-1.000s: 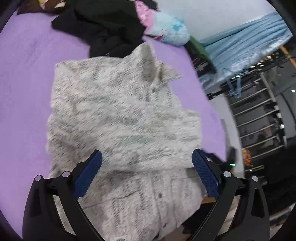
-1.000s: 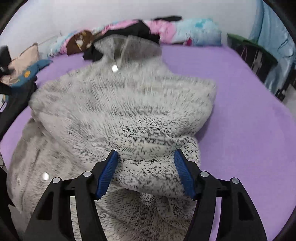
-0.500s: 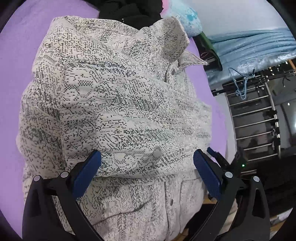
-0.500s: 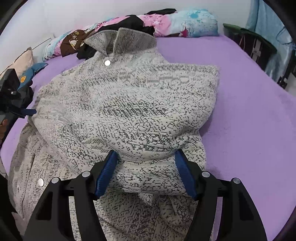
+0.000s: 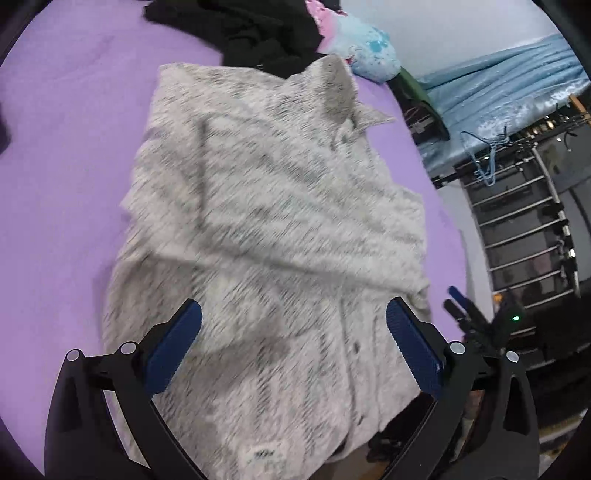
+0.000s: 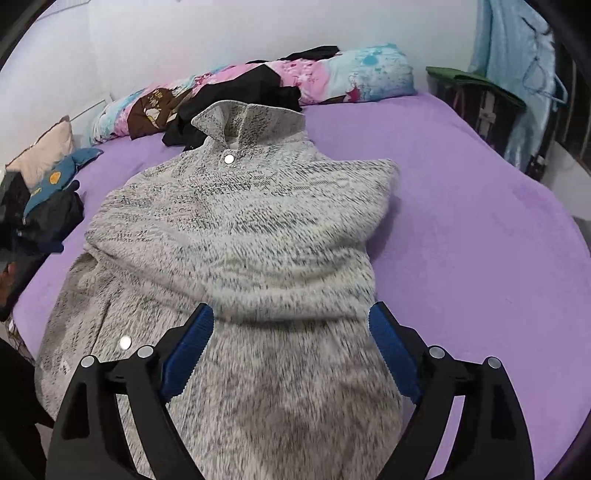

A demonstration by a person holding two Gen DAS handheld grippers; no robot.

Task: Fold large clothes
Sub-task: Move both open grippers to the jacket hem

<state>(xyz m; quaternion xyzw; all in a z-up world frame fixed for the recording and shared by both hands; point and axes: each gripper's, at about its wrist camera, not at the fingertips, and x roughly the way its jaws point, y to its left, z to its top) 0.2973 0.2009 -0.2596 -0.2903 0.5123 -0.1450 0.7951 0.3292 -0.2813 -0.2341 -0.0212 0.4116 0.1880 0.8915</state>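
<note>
A grey-white speckled knit jacket (image 5: 280, 206) (image 6: 240, 236) with snap buttons and a raised collar lies on the purple bed (image 5: 66, 155) (image 6: 472, 221), its sleeves folded across the chest. My left gripper (image 5: 293, 332) hovers open over the lower front by the button row, with nothing between its pads. My right gripper (image 6: 291, 332) hangs over the folded sleeve; its jaws are opening and the pads stand clear of the cloth on both sides. The hem droops over the bed's near edge.
Black clothes (image 5: 258, 33) (image 6: 236, 99) and a pink-and-blue patterned quilt (image 6: 332, 77) lie beyond the collar. A dark bin (image 6: 476, 103), blue curtain (image 5: 509, 85) and metal rack (image 5: 524, 229) stand off the bed's far side. More dark clothes (image 6: 48, 218) sit at its left edge.
The right gripper's jaws have widened off the folded sleeve and it has drawn back and up. The left gripper stayed open and shifted down the jacket toward the hem.
</note>
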